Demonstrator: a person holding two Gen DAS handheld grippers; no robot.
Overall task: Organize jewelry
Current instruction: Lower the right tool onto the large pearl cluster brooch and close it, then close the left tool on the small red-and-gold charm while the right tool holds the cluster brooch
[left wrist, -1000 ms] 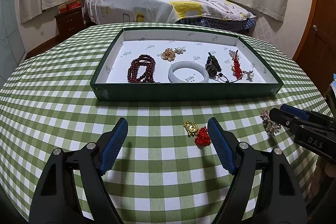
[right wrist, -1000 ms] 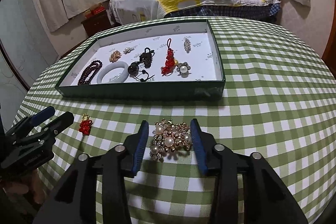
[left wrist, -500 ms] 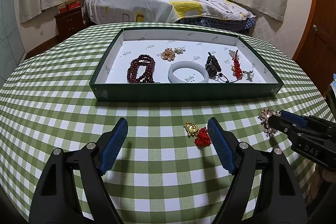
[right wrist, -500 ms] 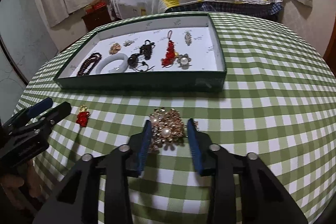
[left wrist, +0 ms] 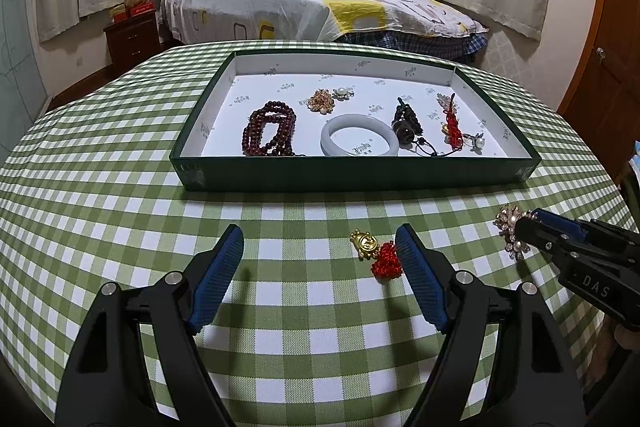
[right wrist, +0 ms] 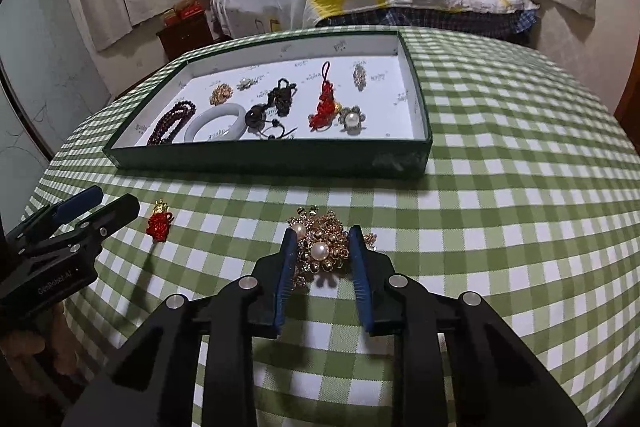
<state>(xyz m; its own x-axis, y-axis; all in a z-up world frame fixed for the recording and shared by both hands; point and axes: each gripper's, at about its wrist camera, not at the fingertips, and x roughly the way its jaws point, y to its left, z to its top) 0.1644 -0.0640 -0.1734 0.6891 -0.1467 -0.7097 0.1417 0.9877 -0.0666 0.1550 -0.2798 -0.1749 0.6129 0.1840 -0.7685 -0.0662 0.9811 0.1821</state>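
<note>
A gold and pearl brooch (right wrist: 320,247) sits between the pads of my right gripper (right wrist: 322,241), which is shut on it and holds it just above the green checked tablecloth. In the left wrist view the brooch (left wrist: 508,223) shows at the right gripper's tip. My left gripper (left wrist: 318,247) is open and empty. A gold charm with a red tassel (left wrist: 376,253) lies on the cloth beside its right finger (left wrist: 420,279); it also shows in the right wrist view (right wrist: 159,221). The green tray (left wrist: 352,175) holds several pieces of jewelry.
In the tray lie a dark red bead bracelet (left wrist: 268,133), a white bangle (left wrist: 359,141), a black bead charm (left wrist: 408,119), a red knot charm (left wrist: 451,121) and small brooches. A bed (left wrist: 320,7) stands behind the round table.
My right gripper has closed on the brooch and lifted it slightly off the cloth. My left gripper has stayed in place, open.
</note>
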